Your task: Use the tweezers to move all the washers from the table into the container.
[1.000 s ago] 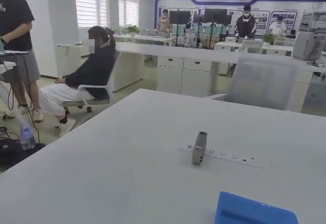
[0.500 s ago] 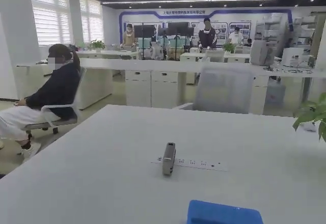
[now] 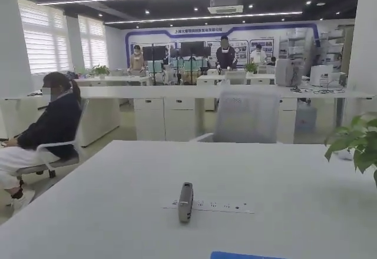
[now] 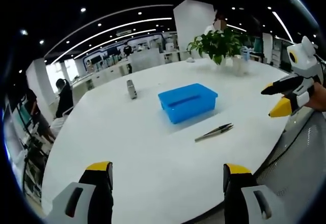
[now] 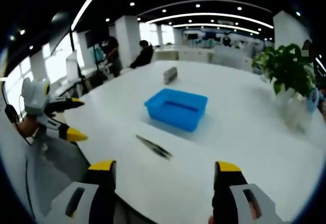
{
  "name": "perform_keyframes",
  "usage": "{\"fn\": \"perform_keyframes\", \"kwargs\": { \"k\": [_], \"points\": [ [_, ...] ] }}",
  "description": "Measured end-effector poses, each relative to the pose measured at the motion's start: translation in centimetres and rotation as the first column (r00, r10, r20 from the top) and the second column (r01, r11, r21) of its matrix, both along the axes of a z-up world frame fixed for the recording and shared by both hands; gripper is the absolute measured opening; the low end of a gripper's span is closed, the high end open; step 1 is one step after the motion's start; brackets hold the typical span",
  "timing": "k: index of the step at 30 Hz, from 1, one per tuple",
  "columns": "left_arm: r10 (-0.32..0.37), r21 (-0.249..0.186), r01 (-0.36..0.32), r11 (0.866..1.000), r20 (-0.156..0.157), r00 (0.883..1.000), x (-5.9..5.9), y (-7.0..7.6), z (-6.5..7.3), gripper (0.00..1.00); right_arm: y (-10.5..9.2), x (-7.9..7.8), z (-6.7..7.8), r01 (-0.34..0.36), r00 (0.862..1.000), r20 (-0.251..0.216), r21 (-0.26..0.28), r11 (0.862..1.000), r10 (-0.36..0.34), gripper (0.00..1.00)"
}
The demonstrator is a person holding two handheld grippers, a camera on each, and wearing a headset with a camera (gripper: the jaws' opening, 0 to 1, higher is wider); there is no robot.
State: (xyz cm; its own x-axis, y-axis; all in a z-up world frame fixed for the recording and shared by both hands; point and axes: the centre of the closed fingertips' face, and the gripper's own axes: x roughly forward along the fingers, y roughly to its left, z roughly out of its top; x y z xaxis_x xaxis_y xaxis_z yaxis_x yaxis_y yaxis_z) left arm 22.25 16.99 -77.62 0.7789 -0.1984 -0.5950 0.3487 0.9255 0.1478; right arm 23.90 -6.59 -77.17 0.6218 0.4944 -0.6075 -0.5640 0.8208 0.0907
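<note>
**Both claws wide open, tweezers untouched**

The left claw point(image 4: 168, 170) and right claw point(image 5: 165, 168) hang spread and empty at the worktop point(image 4: 127, 147) edge. The tweezers point(image 4: 214, 131) lie on bare worktop between that edge and the blue container point(image 4: 187, 101), apart from it. Wall lettering point(image 3: 200, 32) is too small to read.

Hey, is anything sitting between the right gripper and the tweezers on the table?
Nothing visible does. In the right gripper view the tweezers lie alone on the bare white table, just ahead of the right gripper, whose jaws stand open. The blue container sits farther back, beyond the tweezers, not in the path.
</note>
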Motion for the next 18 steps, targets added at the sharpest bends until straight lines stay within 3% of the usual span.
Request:
{"fn": "perform_keyframes", "kwargs": {
  "k": [12,18],
  "points": [
    [0.034,-0.016,-0.034,0.999,0.009,0.999,-0.33,0.54,0.43,0.92,-0.21,-0.06,-0.46,0.008,1.0,-0.012,-0.014,1.0,-0.008,0.85],
    [0.042,-0.016,-0.042,0.999,-0.003,0.999,-0.33,0.72,0.25,0.92,-0.4,0.18,-1.03,0.014,0.999,-0.031,-0.039,0.999,-0.015,0.86]
  ]
}}
